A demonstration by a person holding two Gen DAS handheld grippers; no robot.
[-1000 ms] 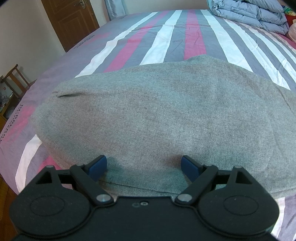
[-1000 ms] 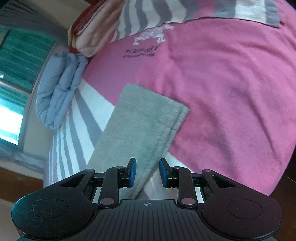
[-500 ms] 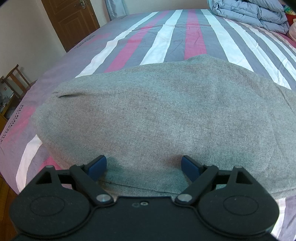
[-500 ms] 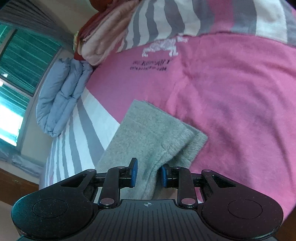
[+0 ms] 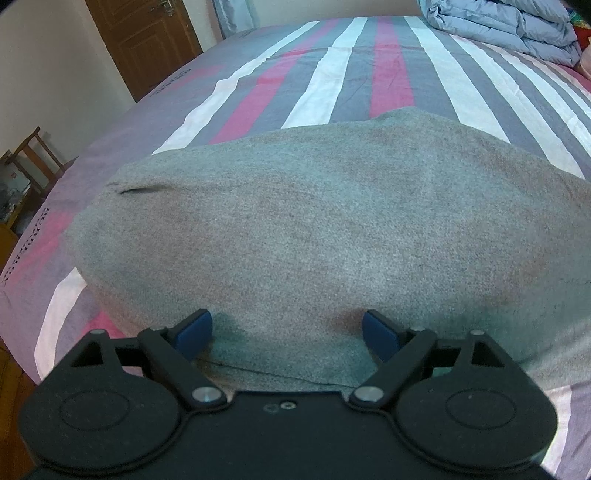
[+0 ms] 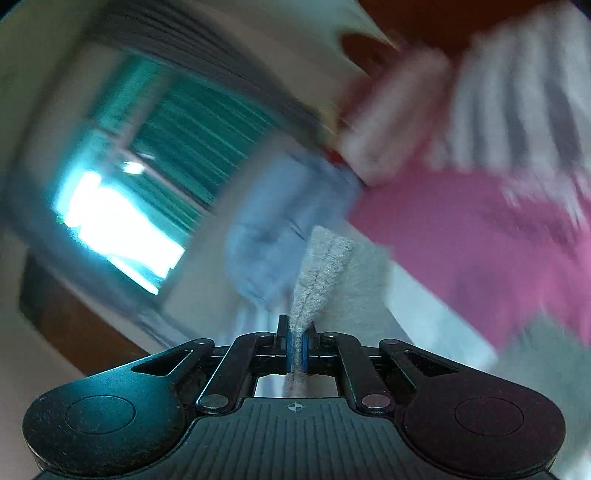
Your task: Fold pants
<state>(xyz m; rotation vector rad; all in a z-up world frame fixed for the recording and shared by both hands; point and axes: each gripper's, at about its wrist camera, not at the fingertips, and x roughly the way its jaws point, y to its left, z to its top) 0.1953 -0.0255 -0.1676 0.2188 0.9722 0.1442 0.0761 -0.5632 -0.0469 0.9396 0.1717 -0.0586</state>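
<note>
**One pair of grey pants, two claws**

Lay spread across the lower half of the left wrist view: one pair of grey pants (image 5: 314,236), flat on the striped bed (image 5: 354,85). Hovered low over the near edge of the fabric, at the bottom centre of the frame: left claw (image 5: 286,332), its two blue pads wide apart and holding nothing, though whether the pads touched the cloth could not be told. Sat folded in the upper right corner: one blue quilt (image 5: 498,26). Stood in the upper left: one brown door (image 5: 144,40), with one wooden chair (image 5: 35,158) at the left edge.

Showed heavy blur in the right wrist view. Pinched together at lower centre: right claw (image 6: 295,349), its two pads clamped on one bunched grey end of the pants (image 6: 321,273), which rose from between them toward mid-frame. Glowed at the left: one window (image 6: 122,206). Appeared at centre behind the cloth: the blue quilt (image 6: 273,229). Filled the right side: one pink cover (image 6: 472,236).
</note>
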